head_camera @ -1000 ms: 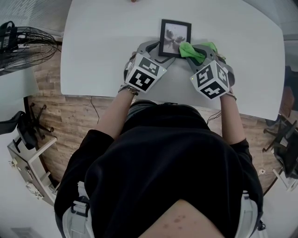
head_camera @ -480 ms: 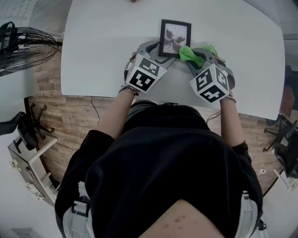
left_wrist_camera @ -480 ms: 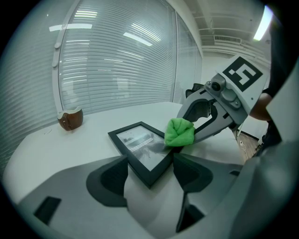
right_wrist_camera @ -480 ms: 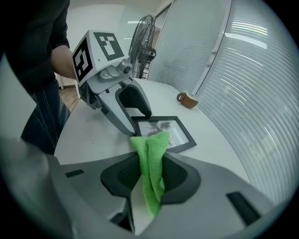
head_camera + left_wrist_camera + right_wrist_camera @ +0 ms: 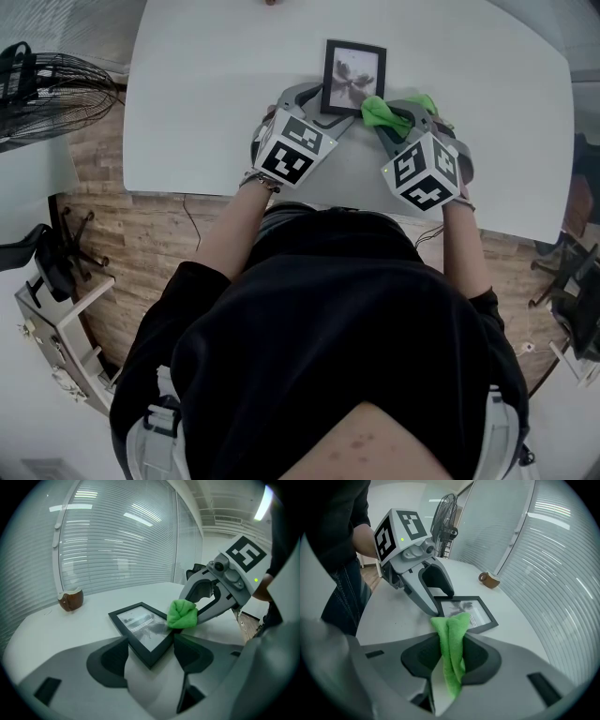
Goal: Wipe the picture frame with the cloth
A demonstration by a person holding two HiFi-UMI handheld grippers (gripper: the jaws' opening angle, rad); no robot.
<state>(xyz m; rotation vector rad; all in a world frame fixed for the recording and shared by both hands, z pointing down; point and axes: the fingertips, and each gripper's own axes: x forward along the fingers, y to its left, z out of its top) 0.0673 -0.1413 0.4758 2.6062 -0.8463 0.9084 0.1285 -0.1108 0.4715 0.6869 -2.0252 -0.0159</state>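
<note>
Head view: in the upper centre the picture frame lies flat on the white table. The left gripper clamps its near corner, and the right gripper, clenched on the green cloth, rests the wad on the frame's lower right edge. To wipe well, I'd keep that corner pinned and sweep lightly across glass and border.

Left gripper view: at lower centre the corner sits wedged between the jaws, which the marker cubes hide from above.

Right gripper view: only here does the cloth show as a fold nipped mid-length, its tip on the frame's near edge
</note>
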